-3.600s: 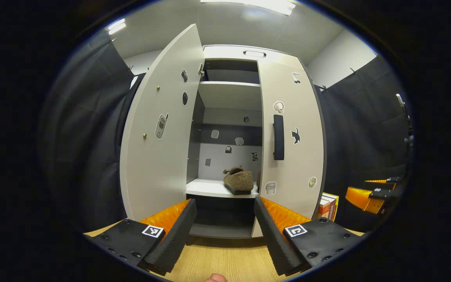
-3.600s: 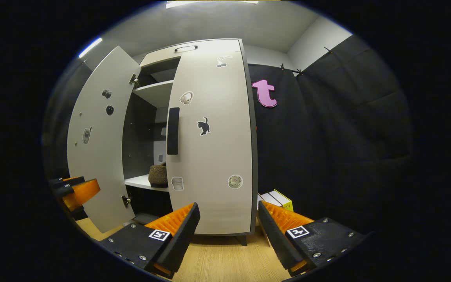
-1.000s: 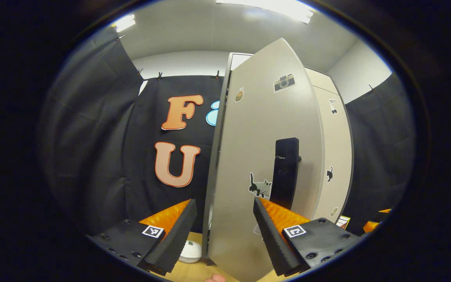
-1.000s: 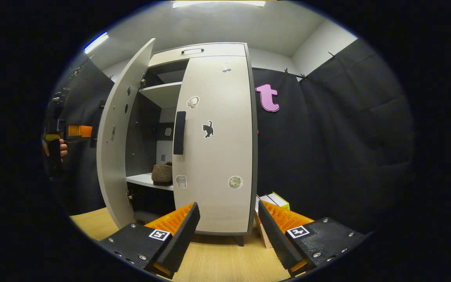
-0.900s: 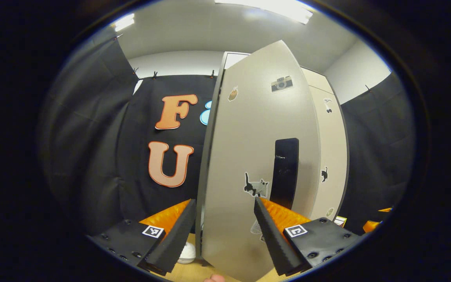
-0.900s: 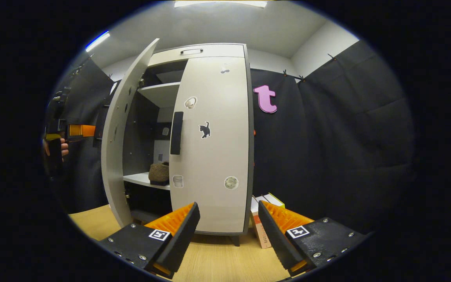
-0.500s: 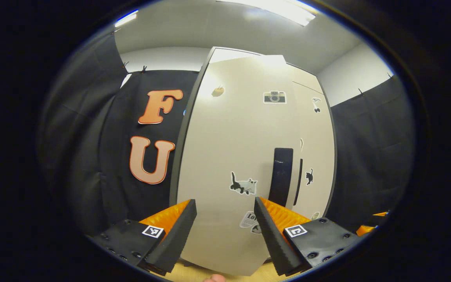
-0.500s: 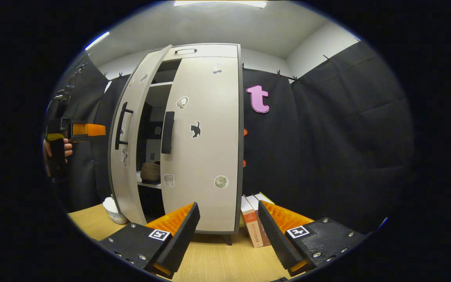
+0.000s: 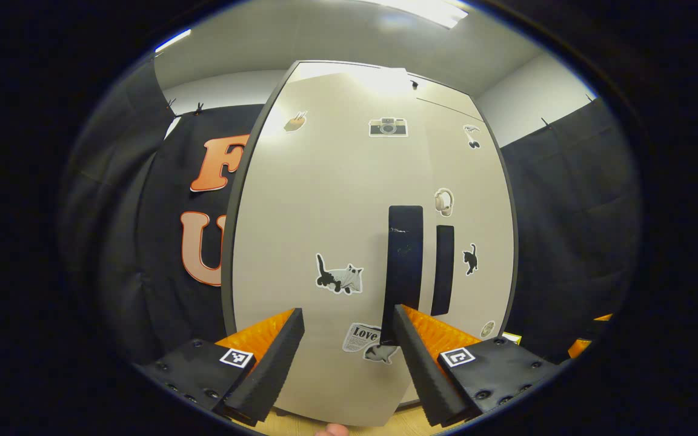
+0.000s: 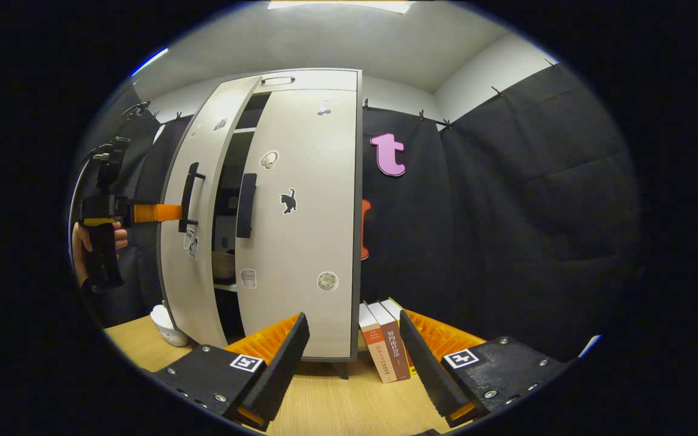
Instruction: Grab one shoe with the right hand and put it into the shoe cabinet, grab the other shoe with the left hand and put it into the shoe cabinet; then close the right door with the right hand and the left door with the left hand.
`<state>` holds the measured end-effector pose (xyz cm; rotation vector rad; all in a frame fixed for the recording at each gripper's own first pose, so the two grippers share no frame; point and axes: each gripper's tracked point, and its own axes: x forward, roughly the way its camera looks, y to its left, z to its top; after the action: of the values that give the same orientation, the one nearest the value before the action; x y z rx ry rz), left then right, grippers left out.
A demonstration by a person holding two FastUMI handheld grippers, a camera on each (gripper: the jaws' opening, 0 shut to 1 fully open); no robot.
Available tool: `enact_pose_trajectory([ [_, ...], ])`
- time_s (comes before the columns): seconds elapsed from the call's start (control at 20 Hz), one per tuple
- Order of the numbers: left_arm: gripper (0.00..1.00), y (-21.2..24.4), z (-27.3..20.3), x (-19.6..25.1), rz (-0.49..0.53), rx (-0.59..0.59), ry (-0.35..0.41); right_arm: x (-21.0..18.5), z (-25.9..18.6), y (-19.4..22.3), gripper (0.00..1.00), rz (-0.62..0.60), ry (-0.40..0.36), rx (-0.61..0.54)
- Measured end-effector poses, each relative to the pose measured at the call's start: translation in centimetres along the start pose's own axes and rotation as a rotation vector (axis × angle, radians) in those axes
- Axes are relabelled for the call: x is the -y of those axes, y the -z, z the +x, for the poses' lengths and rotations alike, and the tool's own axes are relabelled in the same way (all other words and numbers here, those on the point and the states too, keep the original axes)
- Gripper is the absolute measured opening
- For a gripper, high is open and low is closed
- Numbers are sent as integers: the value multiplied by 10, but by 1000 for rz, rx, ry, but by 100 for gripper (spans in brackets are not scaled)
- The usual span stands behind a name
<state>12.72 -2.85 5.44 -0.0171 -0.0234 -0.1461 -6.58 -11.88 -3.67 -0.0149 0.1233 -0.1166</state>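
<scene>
The left door (image 10: 194,224) has been swung nearly shut – narrow gap left. Left gripper (image 9: 349,354) & right gripper (image 10: 354,357) are held wide open, nothing gripped.

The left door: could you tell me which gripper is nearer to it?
Left. The left gripper is right up at the left door beside its handle; the right gripper hangs back before the right door.

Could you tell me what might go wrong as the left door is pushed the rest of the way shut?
1. The left door is not yet flush: a dark gap remains beside the closed right door, so stopping now may leave it ajar.
2. The left gripper presses close to the door's black handle; its fingers could catch on it.
3. The left gripper is open and only pushing, so the door might bounce back.
</scene>
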Motion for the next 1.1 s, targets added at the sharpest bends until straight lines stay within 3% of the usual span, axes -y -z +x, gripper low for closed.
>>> enact_pose_trajectory([
  [0.3,96,10,29,5,-43,-33,2,10,-1,2,93,1,21,-2],
  [0.35,99,9,32,6,-40,-30,3,12,-1,2,93,5,26,-2],
  [1.1,96,16,67,12,22,-21,-31,24,-1,11,93,19,43,-18],
])
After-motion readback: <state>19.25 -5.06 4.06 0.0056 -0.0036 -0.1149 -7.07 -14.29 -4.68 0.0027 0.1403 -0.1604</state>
